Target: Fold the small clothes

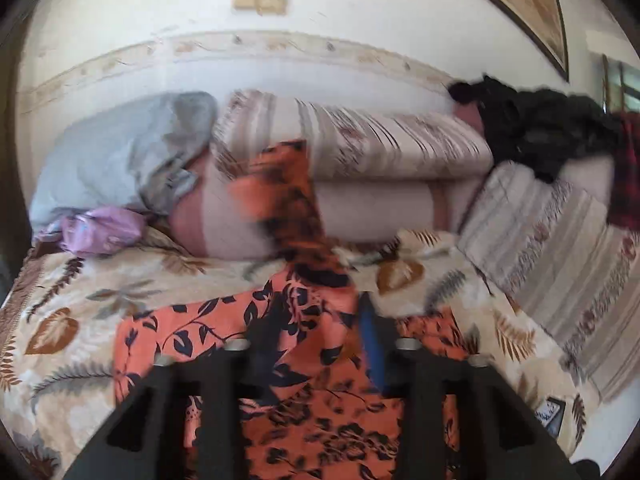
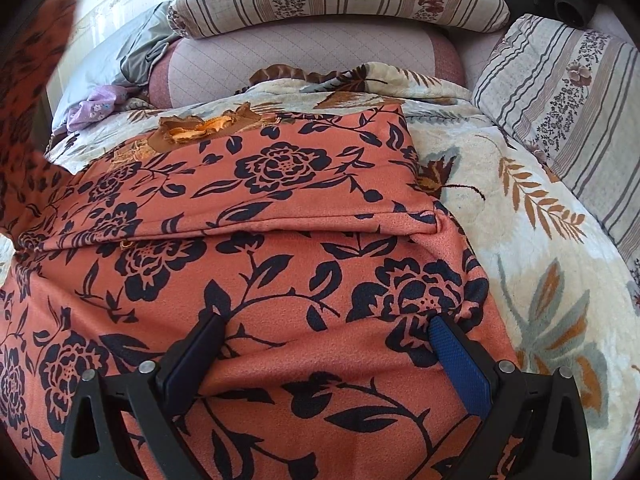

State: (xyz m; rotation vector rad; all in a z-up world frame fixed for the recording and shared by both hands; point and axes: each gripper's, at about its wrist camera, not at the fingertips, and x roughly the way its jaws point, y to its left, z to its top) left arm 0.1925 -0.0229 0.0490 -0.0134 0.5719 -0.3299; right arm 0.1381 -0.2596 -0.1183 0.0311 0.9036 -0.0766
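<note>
Orange floral cloth (image 2: 280,208) covers the blanket (image 2: 540,280); right gripper (image 2: 328,356) gapes over it, left gripper (image 1: 320,344) blurred, grip unclear.

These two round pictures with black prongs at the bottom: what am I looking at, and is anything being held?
Each picture comes from a fisheye camera on a hand-held gripper, looking along its two fingers. The right gripper stands open, its pads resting on the orange floral garment, gripping nothing. That garment lies spread on a leaf-patterned blanket, beside striped cushions. The left view is motion-blurred: a strip of the garment rises ahead of the left gripper, but whether it is pinched is unclear.
</note>
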